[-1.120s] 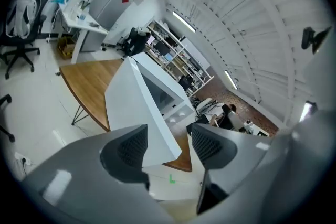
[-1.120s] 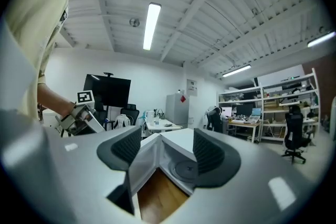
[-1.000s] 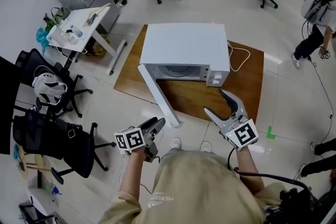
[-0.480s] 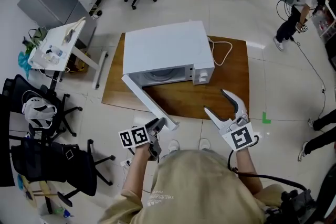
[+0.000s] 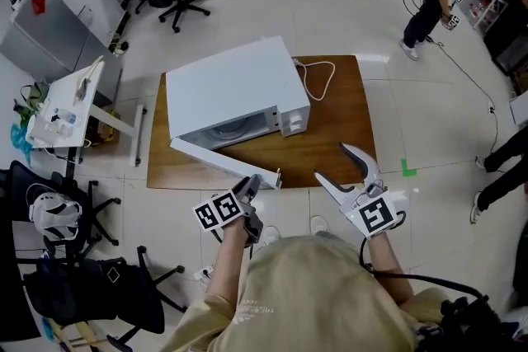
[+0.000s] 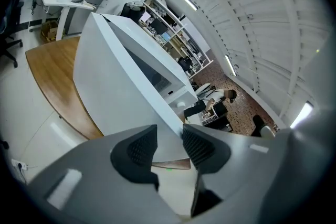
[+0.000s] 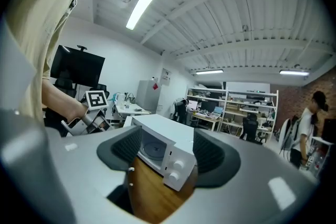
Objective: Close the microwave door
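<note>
White microwave on wooden board, door ajar, left gripper seemingly at its edge.

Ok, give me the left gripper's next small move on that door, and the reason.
Probably swing the microwave door toward the front of the microwave by its free edge. The door stands ajar, angled out over the wooden board, and the left gripper looks closed on that edge.

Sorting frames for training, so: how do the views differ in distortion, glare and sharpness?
Head view: even light, sharp, no harsh shadow around the microwave. Left gripper view: strong fisheye, dark corners, the microwave door looming large. Right gripper view: same fisheye, ceiling light blown out, the person's shirt blurred at upper left.
</note>
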A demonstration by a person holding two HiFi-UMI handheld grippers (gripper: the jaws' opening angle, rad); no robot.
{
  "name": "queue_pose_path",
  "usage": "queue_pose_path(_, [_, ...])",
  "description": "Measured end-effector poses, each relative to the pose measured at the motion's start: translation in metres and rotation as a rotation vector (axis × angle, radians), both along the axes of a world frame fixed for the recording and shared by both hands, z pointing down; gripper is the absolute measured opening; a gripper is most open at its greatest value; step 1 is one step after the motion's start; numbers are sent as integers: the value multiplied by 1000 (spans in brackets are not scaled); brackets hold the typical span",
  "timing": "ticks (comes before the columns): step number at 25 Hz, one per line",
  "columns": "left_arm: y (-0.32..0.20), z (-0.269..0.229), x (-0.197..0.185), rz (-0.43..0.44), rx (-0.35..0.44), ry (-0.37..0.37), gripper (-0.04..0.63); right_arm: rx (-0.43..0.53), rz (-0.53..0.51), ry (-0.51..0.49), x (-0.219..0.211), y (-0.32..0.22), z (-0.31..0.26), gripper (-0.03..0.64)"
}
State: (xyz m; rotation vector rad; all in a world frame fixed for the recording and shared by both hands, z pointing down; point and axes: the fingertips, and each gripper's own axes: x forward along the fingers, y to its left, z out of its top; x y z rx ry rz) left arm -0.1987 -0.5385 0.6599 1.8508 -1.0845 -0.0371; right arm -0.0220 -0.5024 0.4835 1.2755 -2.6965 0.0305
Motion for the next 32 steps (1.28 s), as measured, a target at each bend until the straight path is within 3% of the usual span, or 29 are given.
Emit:
queue_pose_path(2, [-9, -2, -4, -1, 14, 2, 155, 19, 21, 7, -4, 3, -4, 298])
queue_pose_path(5, [-26, -6, -7, 18, 57, -19, 156, 181, 30, 3, -10, 4, -17, 296])
queue_pose_path(11, [-101, 4, 6, 12, 117, -186, 104, 156, 80, -4, 5, 5, -24, 295])
queue_pose_path(13, [-120, 15, 8, 18, 81, -220, 103, 150, 93, -7, 7, 10, -20, 295])
queue_pose_path(15, [-119, 31, 15, 88, -5, -233, 37, 146, 104, -10, 3, 16, -18, 295])
queue_pose_path(16, [-116, 40, 20, 127, -38, -230, 45, 146, 110, -13, 0, 18, -18, 294])
queue_pose_path(22, [-126, 50, 7, 210, -163, -184, 45, 150, 141, -20, -10, 20, -30, 293])
queue_pose_path(23, [-125, 49, 1, 224, -172, -191, 5, 149, 146, -22, -13, 22, -30, 293])
queue_pose_path(24, [-124, 49, 0, 239, -161, -213, 5, 148, 150, -26, -13, 24, -30, 293])
queue_pose_path(26, [-128, 41, 14, 247, -54, -291, 5, 148, 156, -44, 1, 19, -26, 293])
queue_pose_path(29, [-121, -3, 39, 200, 243, -382, 24, 156, 153, -86, 23, 9, -17, 294])
queue_pose_path(32, [-83, -66, 36, 120, 513, -423, 111, 172, 142, -157, 27, 5, -13, 300])
